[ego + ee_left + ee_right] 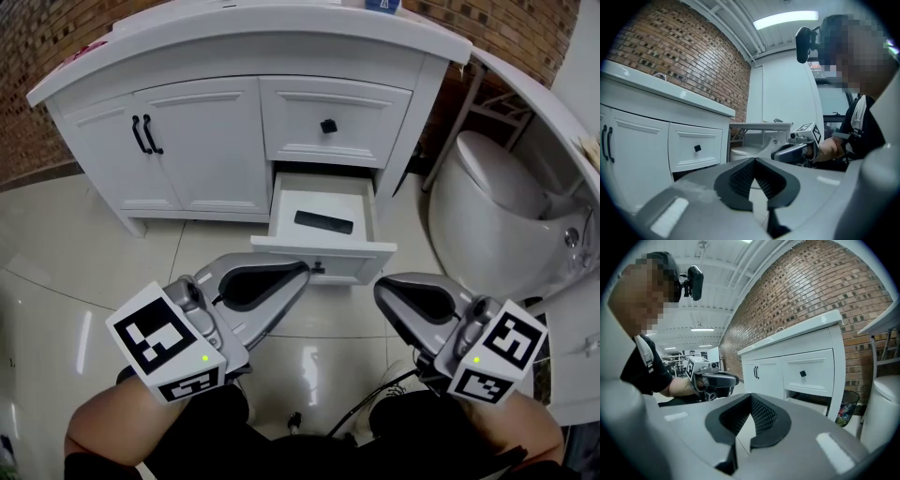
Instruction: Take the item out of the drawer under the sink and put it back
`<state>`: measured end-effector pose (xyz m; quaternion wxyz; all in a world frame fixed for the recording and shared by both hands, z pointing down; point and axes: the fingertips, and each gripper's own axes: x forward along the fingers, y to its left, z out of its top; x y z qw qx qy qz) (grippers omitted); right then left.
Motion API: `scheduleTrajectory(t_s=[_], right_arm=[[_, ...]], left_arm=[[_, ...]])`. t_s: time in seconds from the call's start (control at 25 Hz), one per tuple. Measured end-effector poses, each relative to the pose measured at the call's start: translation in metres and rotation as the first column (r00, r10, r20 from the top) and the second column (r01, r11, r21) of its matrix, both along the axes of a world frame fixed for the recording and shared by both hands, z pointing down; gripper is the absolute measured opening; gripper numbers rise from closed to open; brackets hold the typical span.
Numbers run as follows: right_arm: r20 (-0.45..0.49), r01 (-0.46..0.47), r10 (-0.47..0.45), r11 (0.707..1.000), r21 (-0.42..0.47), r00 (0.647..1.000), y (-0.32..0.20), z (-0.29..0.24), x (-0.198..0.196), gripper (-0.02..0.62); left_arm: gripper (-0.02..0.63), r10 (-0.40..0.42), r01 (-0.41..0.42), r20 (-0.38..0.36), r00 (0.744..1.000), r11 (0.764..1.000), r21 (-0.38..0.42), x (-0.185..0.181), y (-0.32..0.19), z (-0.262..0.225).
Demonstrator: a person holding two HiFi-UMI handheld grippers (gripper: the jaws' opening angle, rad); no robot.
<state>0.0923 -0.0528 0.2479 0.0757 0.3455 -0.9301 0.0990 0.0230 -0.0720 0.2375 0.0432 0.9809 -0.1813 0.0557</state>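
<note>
With your left gripper (pixel 302 270) and right gripper (pixel 379 287) both pressed together and empty, the flat black item (pixel 323 222) lies in the open drawer (pixel 323 253) just ahead, long axis crosswise, nearer your left.

The open drawer (pixel 361 258) lies clear from above (closed upper drawer (pixel 300 117) overhangs its back), toilet (pixel 487 206) crowding the right.

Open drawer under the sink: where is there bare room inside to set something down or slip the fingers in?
The drawer floor is bare along the back, behind the black item. Only narrow strips show at the item's sides and front. The left gripper and right gripper crowd the approach.
</note>
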Motion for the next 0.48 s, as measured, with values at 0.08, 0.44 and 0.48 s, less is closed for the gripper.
scheduleTrajectory(t_s=[0.08, 0.44, 0.48], right_arm=[[-0.002, 0.005, -0.005, 1.000, 0.005, 1.000, 0.0015, -0.0009, -0.0020, 0.008], [-0.028, 0.026, -0.026, 1.000, 0.013, 0.999, 0.0048, -0.0004, -0.0086, 0.006], [-0.029, 0.030, -0.030, 0.999, 0.015, 0.999, 0.0052, -0.0008, -0.0097, 0.006]], left_arm=[[0.006, -0.005, 0.005, -0.002, 1.000, 1.000, 0.001, -0.0005, -0.0010, -0.0007], [0.006, -0.017, 0.017, -0.009, 1.000, 1.000, -0.002, -0.0026, -0.0028, -0.0022], [0.006, -0.018, 0.018, -0.009, 1.000, 1.000, -0.001, -0.0028, -0.0032, -0.0022]])
